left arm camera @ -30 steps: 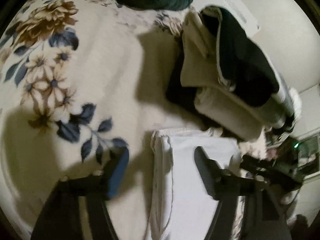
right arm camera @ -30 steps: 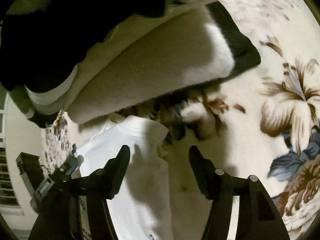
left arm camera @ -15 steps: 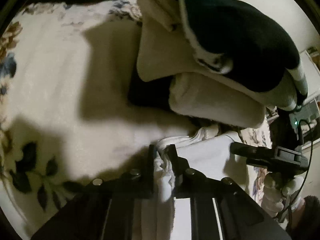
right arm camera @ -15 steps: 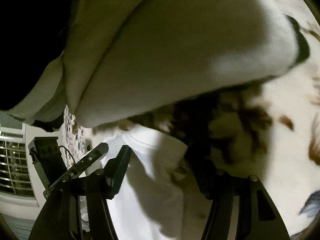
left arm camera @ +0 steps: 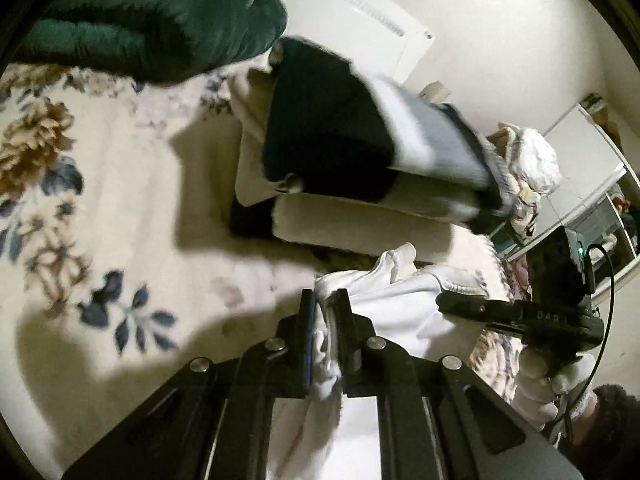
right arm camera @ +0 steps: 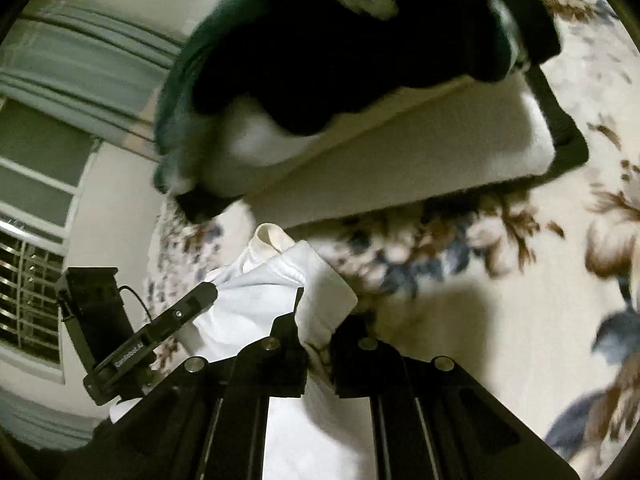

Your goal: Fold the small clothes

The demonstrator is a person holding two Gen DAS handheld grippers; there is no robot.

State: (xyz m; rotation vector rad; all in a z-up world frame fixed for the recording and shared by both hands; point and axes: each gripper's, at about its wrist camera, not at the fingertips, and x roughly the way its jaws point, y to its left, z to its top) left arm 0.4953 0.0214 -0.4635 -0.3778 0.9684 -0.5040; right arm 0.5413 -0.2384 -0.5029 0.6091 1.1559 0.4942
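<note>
The right gripper (right arm camera: 318,312) is pinching a bunched fold of the white garment (right arm camera: 256,304), its 2 black fingers (right arm camera: 288,336) closed tight on the cloth. The garment's collar end is lying on the floral blanket (right arm camera: 540,288), just short of a stack of folded clothes (right arm camera: 400,152) in cream, black and dark green. To the left, the other gripper (right arm camera: 188,312) is reaching in against the white fabric. Behind it, a window with blinds (right arm camera: 28,280) is showing.

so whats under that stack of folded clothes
A dark flat piece sticks out beneath the folded stack, lying on the floral blanket. How far it runs under the stack is hidden.
</note>
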